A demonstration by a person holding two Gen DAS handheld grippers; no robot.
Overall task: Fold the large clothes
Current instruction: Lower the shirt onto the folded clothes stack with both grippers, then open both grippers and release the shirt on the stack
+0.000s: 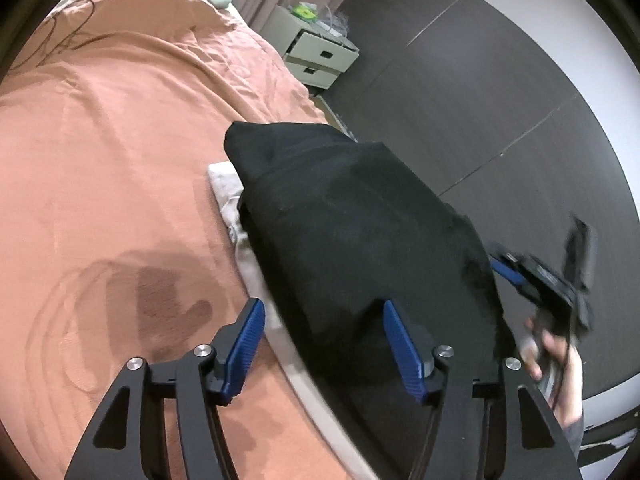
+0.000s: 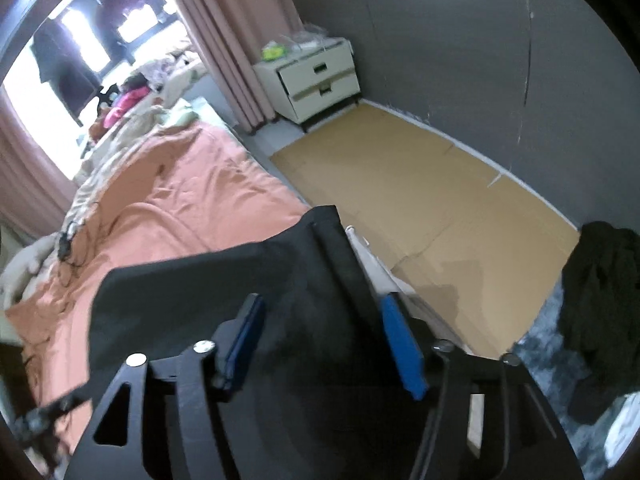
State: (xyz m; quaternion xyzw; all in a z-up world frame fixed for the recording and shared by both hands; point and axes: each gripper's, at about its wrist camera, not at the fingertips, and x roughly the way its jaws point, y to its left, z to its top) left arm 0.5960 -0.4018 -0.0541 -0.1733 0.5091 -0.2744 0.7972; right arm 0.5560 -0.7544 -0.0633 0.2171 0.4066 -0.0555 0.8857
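A folded black garment [image 1: 352, 232] lies at the edge of the bed on the orange blanket [image 1: 120, 152], partly over a pale folded cloth [image 1: 228, 184]. My left gripper [image 1: 324, 316] is open just above the garment's near end, its blue pads apart, holding nothing. My right gripper shows at the right of the left wrist view [image 1: 536, 276], held in a hand beside the garment. In the right wrist view the right gripper [image 2: 324, 316] is open over the black garment [image 2: 208, 280], its fingers wide apart.
A white nightstand [image 2: 316, 80] with two drawers stands by the pink curtain [image 2: 236, 40]. Cardboard [image 2: 432, 208] covers the floor beside the bed. A dark clothes heap [image 2: 600, 304] lies at the right. Cables [image 2: 68, 244] and bedding lie further up the bed.
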